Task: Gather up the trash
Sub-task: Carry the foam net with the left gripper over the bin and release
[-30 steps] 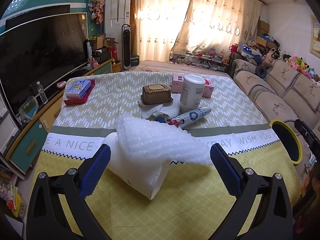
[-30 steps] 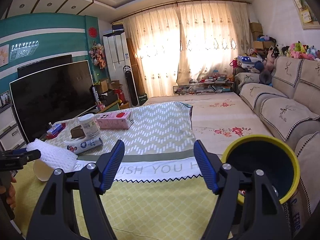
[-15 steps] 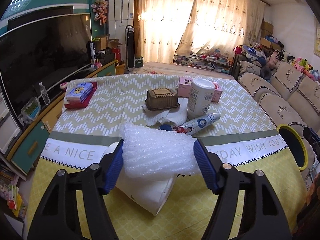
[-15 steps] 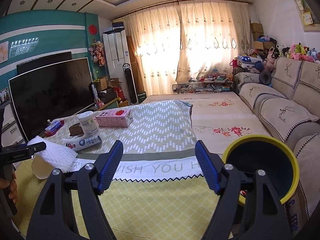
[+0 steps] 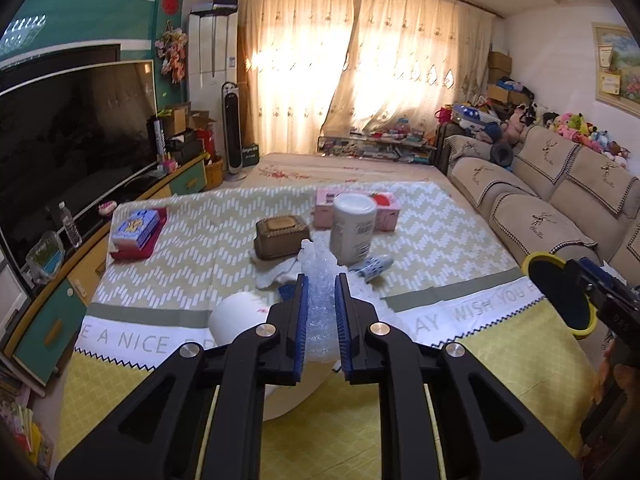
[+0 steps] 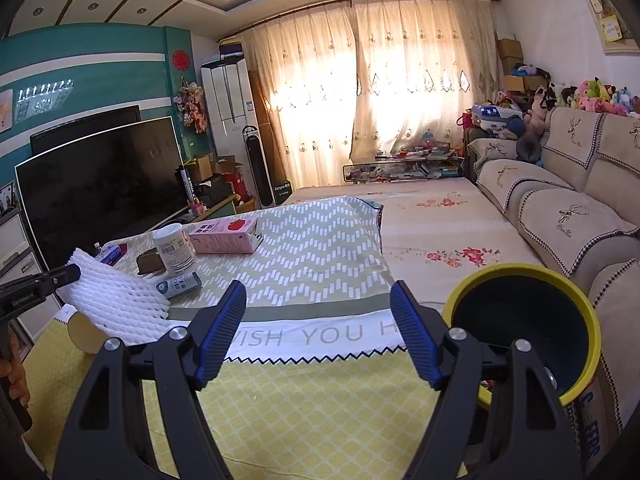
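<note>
left gripper (image 5: 321, 312) fingers have just closed, clamped on the white foam net (image 6: 116, 300) above the paper cup (image 5: 240, 320); right gripper (image 6: 316, 336) gapes empty beside the yellow-rimmed bin (image 6: 524, 328), where the net should go next

- From the left wrist we look forward and slightly down along the left gripper (image 5: 320, 292), close over the table (image 5: 460, 400), facing the curtains (image 5: 360, 72).
- From the right wrist we look the same way from further right, nearer the sofa (image 6: 560, 220).
- Both views share the white canister (image 5: 353, 232), pink box (image 6: 224, 235), television (image 6: 100, 184) and yellow-rimmed bin (image 6: 524, 332).
</note>
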Motion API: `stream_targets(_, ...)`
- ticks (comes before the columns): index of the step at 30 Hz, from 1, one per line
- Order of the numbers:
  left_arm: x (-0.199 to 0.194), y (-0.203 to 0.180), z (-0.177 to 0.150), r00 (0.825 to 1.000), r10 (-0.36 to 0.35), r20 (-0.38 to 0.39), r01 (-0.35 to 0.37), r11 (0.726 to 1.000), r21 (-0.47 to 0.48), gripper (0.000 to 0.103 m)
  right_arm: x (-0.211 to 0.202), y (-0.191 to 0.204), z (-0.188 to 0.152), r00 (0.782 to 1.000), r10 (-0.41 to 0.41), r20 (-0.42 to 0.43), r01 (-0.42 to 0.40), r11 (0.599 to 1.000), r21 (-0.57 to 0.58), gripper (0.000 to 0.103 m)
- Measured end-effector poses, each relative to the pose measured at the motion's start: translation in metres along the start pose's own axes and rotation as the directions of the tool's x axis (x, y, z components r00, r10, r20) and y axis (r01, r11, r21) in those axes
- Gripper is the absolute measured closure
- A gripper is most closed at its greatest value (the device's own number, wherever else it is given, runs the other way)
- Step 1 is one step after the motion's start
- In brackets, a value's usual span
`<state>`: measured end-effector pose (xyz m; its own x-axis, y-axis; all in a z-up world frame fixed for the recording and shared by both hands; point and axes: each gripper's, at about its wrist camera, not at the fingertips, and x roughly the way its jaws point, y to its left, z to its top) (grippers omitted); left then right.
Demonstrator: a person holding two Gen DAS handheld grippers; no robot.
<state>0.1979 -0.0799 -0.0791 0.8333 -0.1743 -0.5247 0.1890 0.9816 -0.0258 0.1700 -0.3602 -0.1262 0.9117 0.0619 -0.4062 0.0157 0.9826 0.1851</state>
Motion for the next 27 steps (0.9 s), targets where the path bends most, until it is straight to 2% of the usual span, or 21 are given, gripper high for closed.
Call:
stream_targets(6,-0.02,-0.022,0.009,0.998,-0.024,0.052,0.022,0.999,0.043,0.089,-0.005,-0.002,0.0,1.0,-0.009,0.025,0.009,1.0,0.01,0.033)
stream_targets(12,-0.018,-0.046,0.014,0.997,-0.061,0.045,0.057,0.995,0.08,0.089,-0.019,-0.01,0.0,0.998,-0.04,0.051,0.04,0.999,0.006,0.033)
stream_targets(21,0.002,-0.091,0.028,0.988,-0.153,0.035,0.148,0.982,0.12,0.089,-0.063,-0.063,0.011,0.976,-0.18,0.125,0.173,0.983,0.063,0.033)
stream_targets(27,0.021,-0.137,0.042,0.975,-0.222,0.03,0.214,0.962,0.167,0.089,-0.079,-0.098,0.004,0.958,-0.258,0.123,0.247,0.964,0.101,0.032)
